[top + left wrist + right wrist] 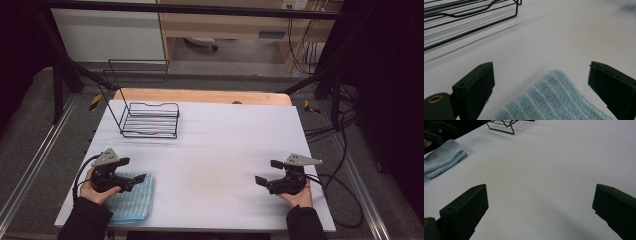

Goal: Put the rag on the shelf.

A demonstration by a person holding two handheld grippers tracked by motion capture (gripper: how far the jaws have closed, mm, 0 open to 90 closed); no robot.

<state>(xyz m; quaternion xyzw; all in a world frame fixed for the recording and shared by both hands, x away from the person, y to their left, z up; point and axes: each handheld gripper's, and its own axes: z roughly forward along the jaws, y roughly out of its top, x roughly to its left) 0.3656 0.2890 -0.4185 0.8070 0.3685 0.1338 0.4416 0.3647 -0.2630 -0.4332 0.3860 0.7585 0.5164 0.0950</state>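
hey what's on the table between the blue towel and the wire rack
Nothing: between the blue towel and the wire rack the white table is bare, as the high view shows. The open left gripper hovers at the towel's near end.

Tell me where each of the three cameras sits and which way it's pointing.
High view: above the person's side, looking forward and down on the white table; both hands, sleeves and claws show.
Left gripper view: on the left claw, open over the blue striped towel, facing the wire rack.
Right gripper view: on the right claw, open above bare table.
All three share towel and rack.
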